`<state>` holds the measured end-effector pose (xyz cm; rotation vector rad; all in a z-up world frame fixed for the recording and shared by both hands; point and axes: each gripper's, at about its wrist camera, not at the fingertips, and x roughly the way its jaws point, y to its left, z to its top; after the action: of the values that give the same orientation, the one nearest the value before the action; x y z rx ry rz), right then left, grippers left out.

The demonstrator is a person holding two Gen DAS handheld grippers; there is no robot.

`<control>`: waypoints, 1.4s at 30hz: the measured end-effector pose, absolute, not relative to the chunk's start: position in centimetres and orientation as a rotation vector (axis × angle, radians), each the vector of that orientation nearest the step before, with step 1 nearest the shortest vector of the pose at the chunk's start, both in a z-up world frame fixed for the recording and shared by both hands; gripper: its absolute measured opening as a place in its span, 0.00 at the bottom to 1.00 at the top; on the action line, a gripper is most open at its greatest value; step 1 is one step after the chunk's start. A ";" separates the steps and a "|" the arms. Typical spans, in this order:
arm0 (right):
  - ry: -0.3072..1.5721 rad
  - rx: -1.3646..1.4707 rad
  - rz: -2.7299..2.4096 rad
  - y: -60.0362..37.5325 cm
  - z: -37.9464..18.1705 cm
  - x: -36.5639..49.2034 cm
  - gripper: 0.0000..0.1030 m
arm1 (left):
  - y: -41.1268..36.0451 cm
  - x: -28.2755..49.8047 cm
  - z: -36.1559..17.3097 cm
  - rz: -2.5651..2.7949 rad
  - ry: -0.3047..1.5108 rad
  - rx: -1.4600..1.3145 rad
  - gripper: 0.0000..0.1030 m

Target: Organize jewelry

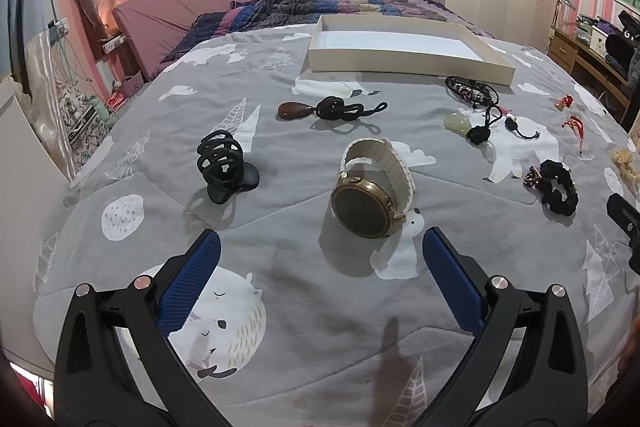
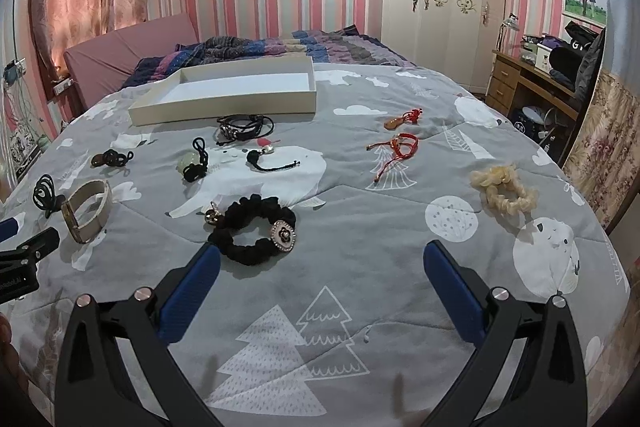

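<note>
The left gripper point(image 1: 320, 247) hangs low over the near part of the bed point(image 1: 280, 287), its blue pads spread wide and holding nothing. Straight ahead of it, just beyond the fingertips and slightly toward the right pad, the watch point(image 1: 370, 187) stands on its edge: the round bronze face tilts toward the camera, and the cream band loops away behind it, so its long axis runs from the gripper toward the bed's far edge. The left gripper is clearly the nearer one to it.

The right gripper point(image 2: 320, 259) is likewise open and empty. The black scrunchie point(image 2: 252, 231), with its flower brooch, lies just ahead of its left pad; judging by position, this is its natural first pick.

The empty white tray point(image 1: 408, 61) sits toward the far edge of the bed, beyond everything, with its long side across the line of reach. Nothing has gone into it yet.

Counted over both views:
- one watch
- one black claw clip point(image 1: 224, 163) to the left of the watch
- one brown pendant on black cord point(image 1: 328, 109)
- one dark braided bracelet point(image 1: 472, 93) near the tray
- one pale jade charm on black cord point(image 1: 466, 125)
- one small bell charm on black cord point(image 2: 272, 157)
- two red cord pieces point(image 2: 396, 145)
- one black scrunchie
- one cream scrunchie point(image 2: 504, 193) toward the right edge
</note>
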<state>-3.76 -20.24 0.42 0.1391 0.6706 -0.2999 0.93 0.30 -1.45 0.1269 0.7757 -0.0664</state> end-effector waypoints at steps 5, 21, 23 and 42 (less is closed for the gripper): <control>0.665 0.135 -0.302 -20.4 0.5 -3.7 0.98 | 0.8 1.3 -1.5 -0.067 0.785 0.106 0.97; 0.663 0.121 -0.320 -20.5 0.3 -3.6 0.98 | 0.8 1.8 -1.9 -0.077 0.786 0.098 0.97; 0.663 0.114 -0.324 -20.4 0.3 -3.6 0.98 | 0.9 1.9 -1.9 -0.079 0.786 0.097 0.97; 0.676 0.156 -0.320 -20.9 -0.8 -3.2 0.98 | 0.6 2.2 -2.4 -0.083 0.790 0.109 0.97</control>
<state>-3.23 -20.89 -0.84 0.1562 0.6764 -0.3204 2.17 0.59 -2.42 0.1086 0.7903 -0.0832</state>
